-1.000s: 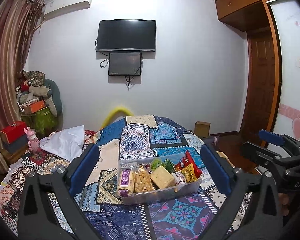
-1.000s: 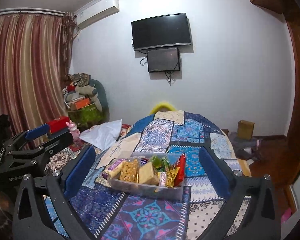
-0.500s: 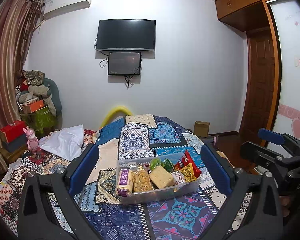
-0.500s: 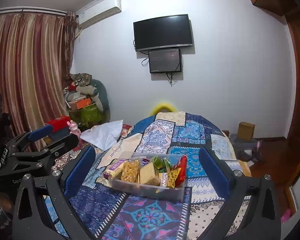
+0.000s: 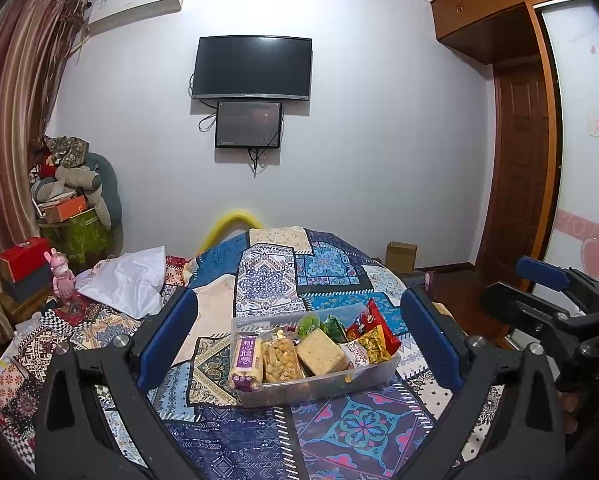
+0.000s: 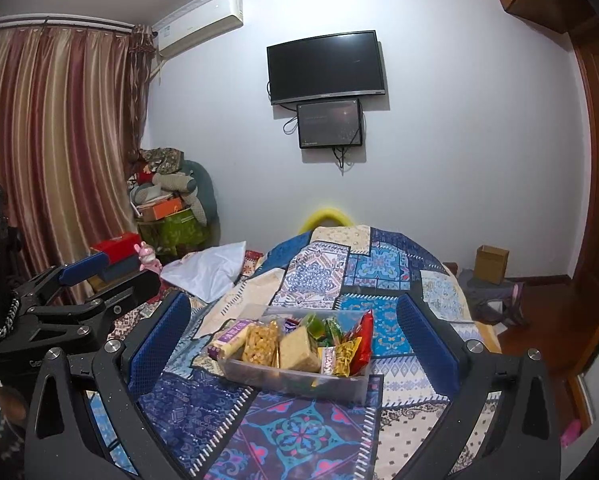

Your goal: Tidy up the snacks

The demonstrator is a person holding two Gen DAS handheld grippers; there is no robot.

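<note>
Clear plastic forms the one box [image 5: 319, 384] of snacks [image 5: 323, 350] sitting on the patchwork cloth [image 5: 323, 264], between and beyond our fingers. We hold both grippers back from it: the left gripper [image 5: 299, 336] spread wide and empty, the right gripper [image 6: 295, 340] likewise released, gripping nothing. We judge the sorting either finished or not begun; the next move calls for reaching in over the near wall. We count one purple packet [image 5: 245, 356], one cracker slab [image 5: 321, 352], one red bag [image 5: 369, 318], and two screens [image 5: 251, 68] far off.
</note>
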